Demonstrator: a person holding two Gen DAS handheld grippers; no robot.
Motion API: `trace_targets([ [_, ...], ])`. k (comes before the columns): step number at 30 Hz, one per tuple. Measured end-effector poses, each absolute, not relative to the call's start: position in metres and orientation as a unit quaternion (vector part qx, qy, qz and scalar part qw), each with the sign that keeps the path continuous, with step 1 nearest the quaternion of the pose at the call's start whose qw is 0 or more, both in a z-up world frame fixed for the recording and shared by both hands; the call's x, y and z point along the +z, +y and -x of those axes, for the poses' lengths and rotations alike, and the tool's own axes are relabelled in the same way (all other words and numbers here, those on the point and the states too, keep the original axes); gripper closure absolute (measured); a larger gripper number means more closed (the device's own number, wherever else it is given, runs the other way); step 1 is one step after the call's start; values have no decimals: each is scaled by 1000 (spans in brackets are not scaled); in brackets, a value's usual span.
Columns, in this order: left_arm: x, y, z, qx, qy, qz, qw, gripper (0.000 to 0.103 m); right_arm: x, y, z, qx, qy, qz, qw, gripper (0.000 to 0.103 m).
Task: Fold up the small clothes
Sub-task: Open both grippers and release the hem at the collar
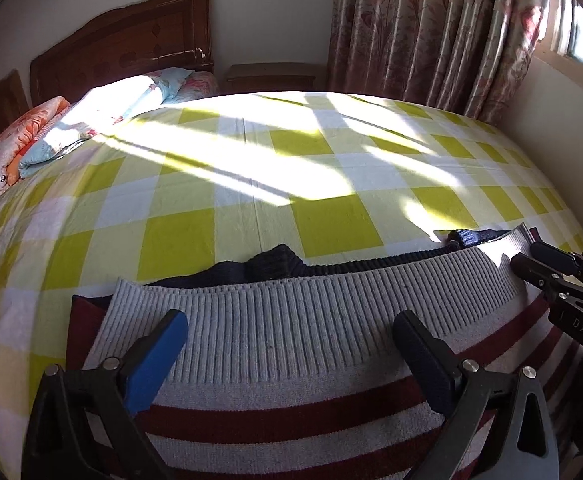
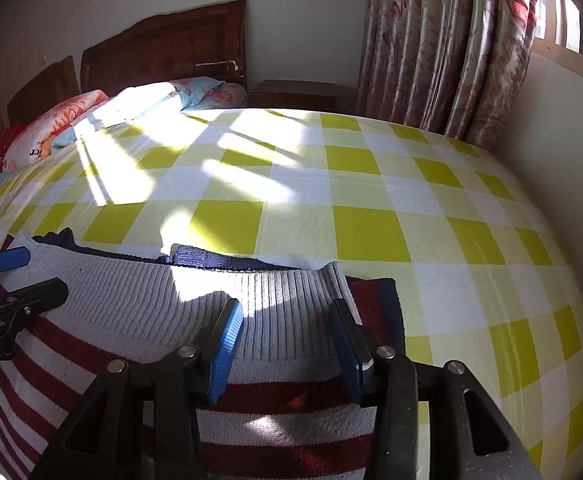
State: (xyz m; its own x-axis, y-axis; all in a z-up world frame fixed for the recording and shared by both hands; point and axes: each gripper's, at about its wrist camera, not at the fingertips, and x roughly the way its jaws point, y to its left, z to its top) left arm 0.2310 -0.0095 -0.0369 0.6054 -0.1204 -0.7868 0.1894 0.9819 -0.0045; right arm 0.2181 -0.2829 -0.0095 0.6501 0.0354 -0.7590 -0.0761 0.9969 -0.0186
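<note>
A small knit sweater with red and white stripes, a grey ribbed hem and navy parts behind lies folded on the checked bed. It also shows in the right wrist view. My left gripper is open, its blue-padded fingers spread over the hem's left half. My right gripper is open over the hem's right end, near the sweater's right edge. Each gripper shows in the other's view, the right one at the hem's right corner, the left one at the left.
The bed has a yellow-green and white checked sheet with strong sun patches. Folded floral quilts and pillows lie by the wooden headboard. A nightstand, floral curtains and a wall under a window stand on the right.
</note>
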Motion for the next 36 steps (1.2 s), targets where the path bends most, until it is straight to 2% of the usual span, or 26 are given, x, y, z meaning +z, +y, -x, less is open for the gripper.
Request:
trace_targets([
  [6,-45,89,-233,-13,447,93,890,0,-9,-283,-218,33,417,23,908,57],
  [8,-45,100,-232,-18,444,123,887,0,-10,-283,-218,34,417,21,908,57],
  [11,-42,85,-229,-22,441,85,893,0,-10,-285,-218,36,418,17,908,57],
  [16,-2,56,-185,-52,357,63,930,0,6,-281,-201,44,391,-1,919,58],
  [19,8,19,-168,-108,360,18,927,0,30,-254,-179,93,365,31,926,58],
  [23,-16,-5,-173,-111,395,-2,912,0,29,-213,-151,171,366,76,912,58],
  [27,-33,9,-176,-100,417,16,903,0,4,-209,-159,168,395,83,899,58],
  [30,-34,28,-170,-68,408,8,911,0,-8,-242,-168,139,416,36,898,58],
  [34,-35,63,-159,-74,397,65,912,0,-9,-292,-161,115,409,-22,905,58],
  [36,-36,62,-160,-67,400,61,912,0,-11,-308,-157,123,401,-48,907,58],
])
